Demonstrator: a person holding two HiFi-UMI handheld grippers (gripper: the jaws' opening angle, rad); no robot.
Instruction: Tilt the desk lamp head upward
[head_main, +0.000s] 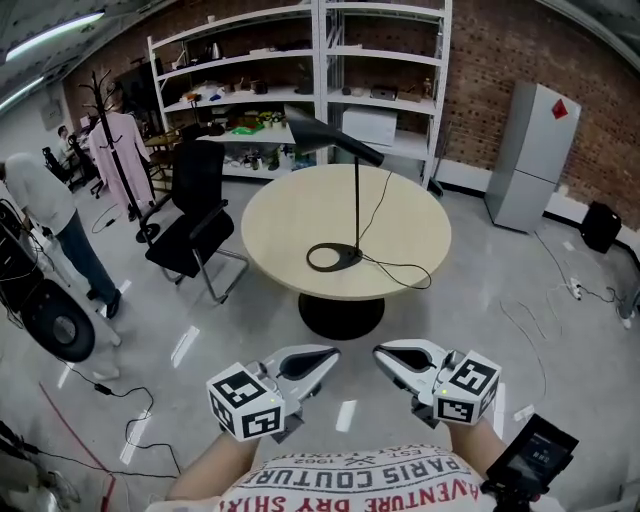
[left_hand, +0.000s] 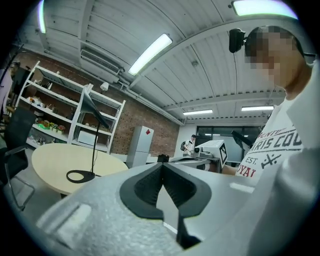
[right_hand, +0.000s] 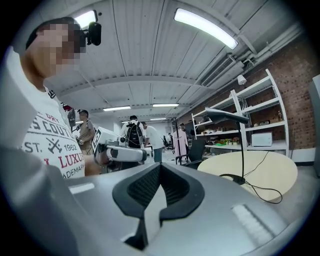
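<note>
two tools (head_main: 333, 354) (head_main: 381, 352) closed, desk lamp (head_main: 358, 205) on table (head_main: 285, 225)

Round beige table (head_main: 290, 220), 1 black desk lamp (head_main: 359, 205) standing on it, cord (head_main: 397, 265) trailing to the edge

Left tool (head_main: 333, 351) and right tool (head_main: 378, 351) point at each other, jaws together.

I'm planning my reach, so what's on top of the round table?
Only the lamp: its ring base rests on the table, its cord lying to the right. No other item shows. The lamp head overlaps a bit of the far rim, hiding that spot.
</note>
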